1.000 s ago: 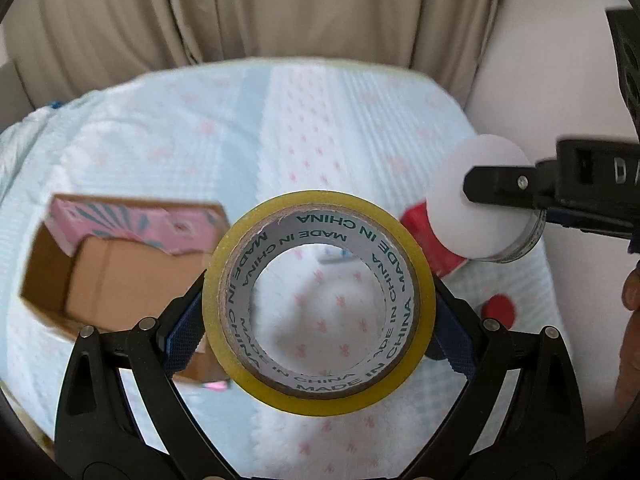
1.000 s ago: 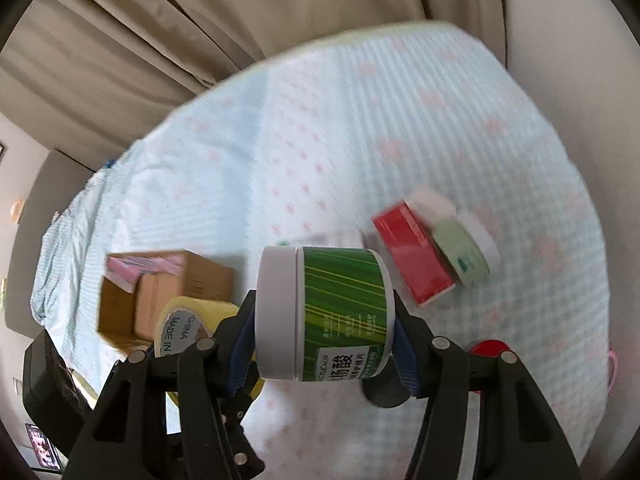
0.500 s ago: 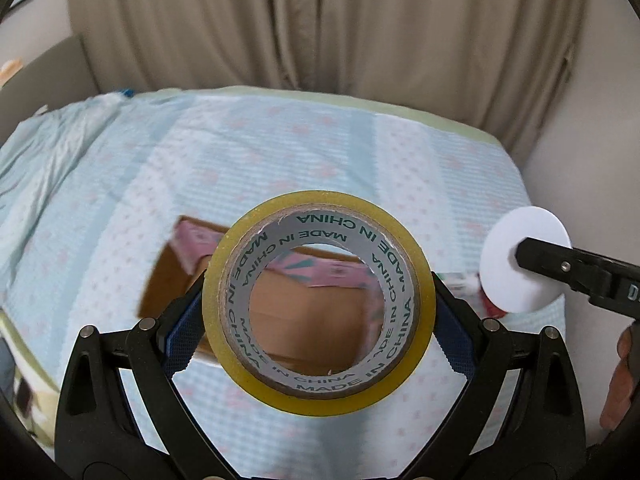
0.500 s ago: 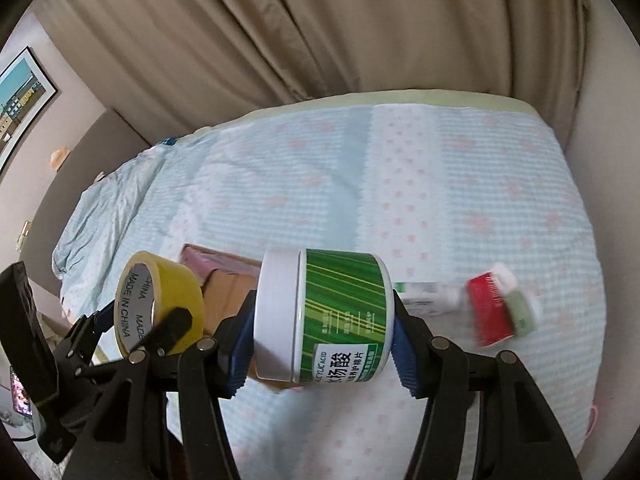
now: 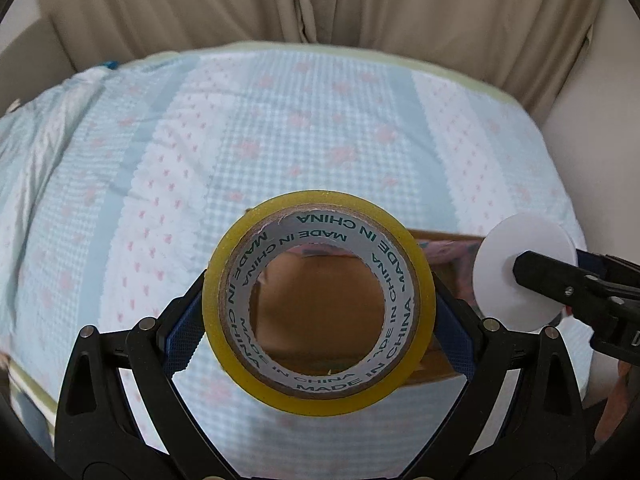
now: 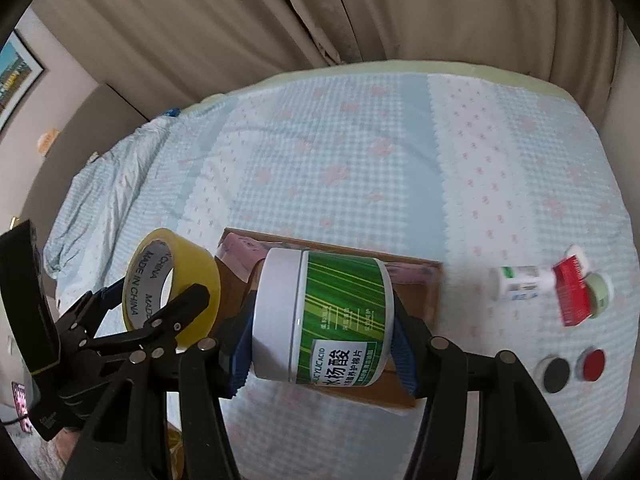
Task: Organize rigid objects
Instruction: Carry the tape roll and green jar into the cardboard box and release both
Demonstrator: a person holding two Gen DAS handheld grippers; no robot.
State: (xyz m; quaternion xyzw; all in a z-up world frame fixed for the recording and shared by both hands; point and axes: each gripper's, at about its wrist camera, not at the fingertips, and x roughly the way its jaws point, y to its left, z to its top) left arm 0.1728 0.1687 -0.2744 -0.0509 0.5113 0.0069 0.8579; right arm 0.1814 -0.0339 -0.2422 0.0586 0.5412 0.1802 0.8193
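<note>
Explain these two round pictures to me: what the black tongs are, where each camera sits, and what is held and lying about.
No robot here: a person holds one pair of black tongs in each hand, and a fisheye camera on each looks forward along its fingers, hence the round, bent pictures. The left-hand view shows the left tongs shut on a roll of yellow tape, seen through its hole. The right-hand view shows the right tongs shut on a green jar with a white lid, held sideways. Each pair also appears in the other's picture. Both hang over an open cardboard box on a bed with a pale blue cover. To the right on the bed lie a white bottle, a red box, a pale green jar, and a black cap beside a red cap.
</note>
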